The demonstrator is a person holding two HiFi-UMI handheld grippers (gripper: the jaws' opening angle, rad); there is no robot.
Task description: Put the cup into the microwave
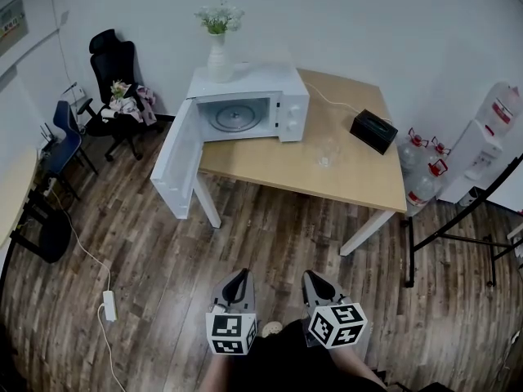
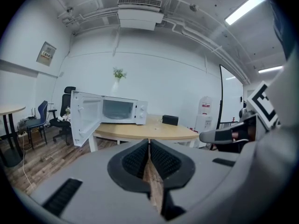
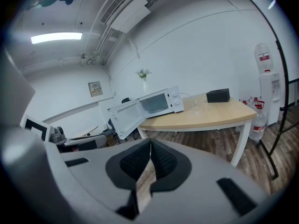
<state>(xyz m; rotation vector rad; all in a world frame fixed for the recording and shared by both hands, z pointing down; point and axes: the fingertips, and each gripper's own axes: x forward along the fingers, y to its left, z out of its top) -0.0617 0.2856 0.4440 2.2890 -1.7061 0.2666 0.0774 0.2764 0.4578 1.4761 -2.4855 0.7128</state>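
On counter, just right of microwave: clear cup, upright. Microwave door swung wide open. Left hand-held gripper and right hand-held gripper side by side over wood floor, well short of counter, jaws pressed together, nothing between.

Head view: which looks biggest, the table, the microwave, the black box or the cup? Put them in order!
1. table
2. microwave
3. black box
4. cup, clear and faint, clearly smallest
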